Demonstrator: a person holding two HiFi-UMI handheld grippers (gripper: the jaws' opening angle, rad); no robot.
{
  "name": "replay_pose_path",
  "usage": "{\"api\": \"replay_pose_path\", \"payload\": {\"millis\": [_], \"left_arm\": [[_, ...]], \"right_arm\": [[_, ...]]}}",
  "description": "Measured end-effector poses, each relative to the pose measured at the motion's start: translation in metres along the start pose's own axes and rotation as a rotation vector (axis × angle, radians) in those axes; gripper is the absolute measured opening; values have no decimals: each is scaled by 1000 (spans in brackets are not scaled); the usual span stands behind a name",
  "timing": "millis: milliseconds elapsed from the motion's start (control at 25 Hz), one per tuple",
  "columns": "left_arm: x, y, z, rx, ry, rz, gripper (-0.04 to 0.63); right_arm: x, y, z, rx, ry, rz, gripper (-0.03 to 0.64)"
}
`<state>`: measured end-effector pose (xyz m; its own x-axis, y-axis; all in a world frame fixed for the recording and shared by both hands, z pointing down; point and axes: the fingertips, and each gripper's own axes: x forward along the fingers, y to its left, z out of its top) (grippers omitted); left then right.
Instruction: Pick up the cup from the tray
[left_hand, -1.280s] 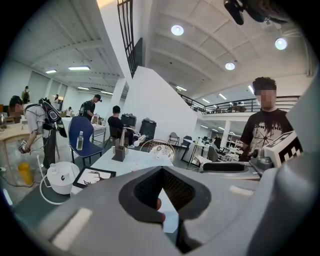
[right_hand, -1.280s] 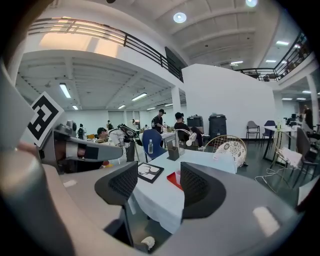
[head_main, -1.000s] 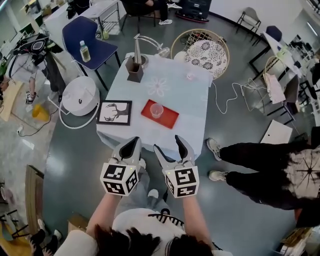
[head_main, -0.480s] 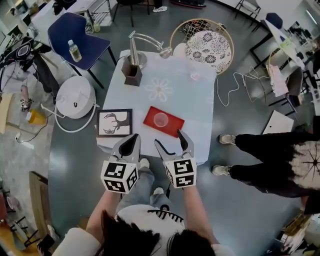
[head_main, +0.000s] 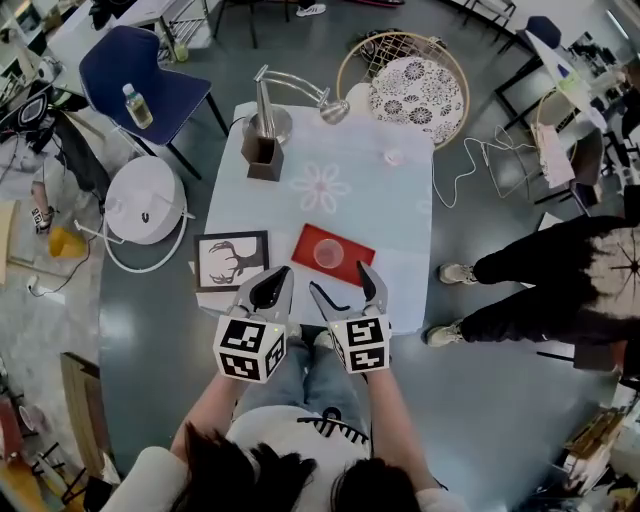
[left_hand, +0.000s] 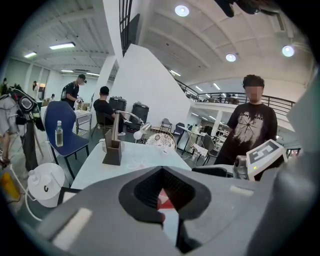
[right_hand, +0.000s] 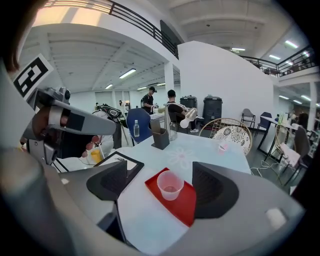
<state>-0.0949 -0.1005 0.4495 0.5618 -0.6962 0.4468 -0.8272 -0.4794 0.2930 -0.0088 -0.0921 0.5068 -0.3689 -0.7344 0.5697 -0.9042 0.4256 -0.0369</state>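
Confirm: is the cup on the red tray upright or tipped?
Upright. In the right gripper view the cup stands on its base on the red tray, rim facing up.

The tray (head_main: 333, 256) is bright red; the cup (head_main: 327, 254) on it is clear with a faint pink tint. The bench (head_main: 400, 210) wears a pale, near-white cloth with a faint white flower outline (head_main: 320, 187). The picture (head_main: 231, 260) has a black frame and a black antlered deer on white. The left tongs (head_main: 275, 285) and right tongs (head_main: 342, 285) are grey with black pads (right_hand: 212, 187) (their cubes (head_main: 248, 350) white with black square markers). The chair (head_main: 125, 70) is dark blue.
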Motion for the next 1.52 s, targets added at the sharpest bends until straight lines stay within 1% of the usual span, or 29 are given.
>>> {"api": "replay_pose_path", "payload": {"millis": [120, 200, 280, 400, 760, 1120, 1240, 1360, 1400, 1440, 1520], "left_arm": [[10, -2, -3, -4, 13, -10, 0], [17, 1, -5, -12, 15, -11, 0], [20, 5, -7, -16, 20, -4, 0], [28, 9, -7, -22, 18, 0, 0], [54, 24, -32, -21, 67, 29, 0], [69, 39, -49, -41, 97, 64, 0], [74, 46, -54, -36, 109, 72, 0], [77, 51, -57, -39, 121, 91, 0], [79, 50, -57, -48, 119, 95, 0], [81, 50, -57, -55, 118, 98, 0], [81, 51, -58, -60, 123, 106, 0]], "right_arm": [[9, -9, -6, -14, 23, -21, 417], [17, -14, -10, -5, 34, -28, 425], [26, -13, -16, 9, 45, -15, 434], [38, -14, -23, 3, 65, 0, 443], [76, -26, -53, 50, 67, 0, 448], [109, -33, -62, 53, 38, 0, 446], [118, -32, -66, 57, 35, 7, 446], [121, -32, -66, 61, 27, 11, 420], [121, -35, -66, 48, 28, 8, 371], [121, -36, -66, 36, 29, 6, 340], [122, -35, -65, 31, 33, 8, 330]]}}
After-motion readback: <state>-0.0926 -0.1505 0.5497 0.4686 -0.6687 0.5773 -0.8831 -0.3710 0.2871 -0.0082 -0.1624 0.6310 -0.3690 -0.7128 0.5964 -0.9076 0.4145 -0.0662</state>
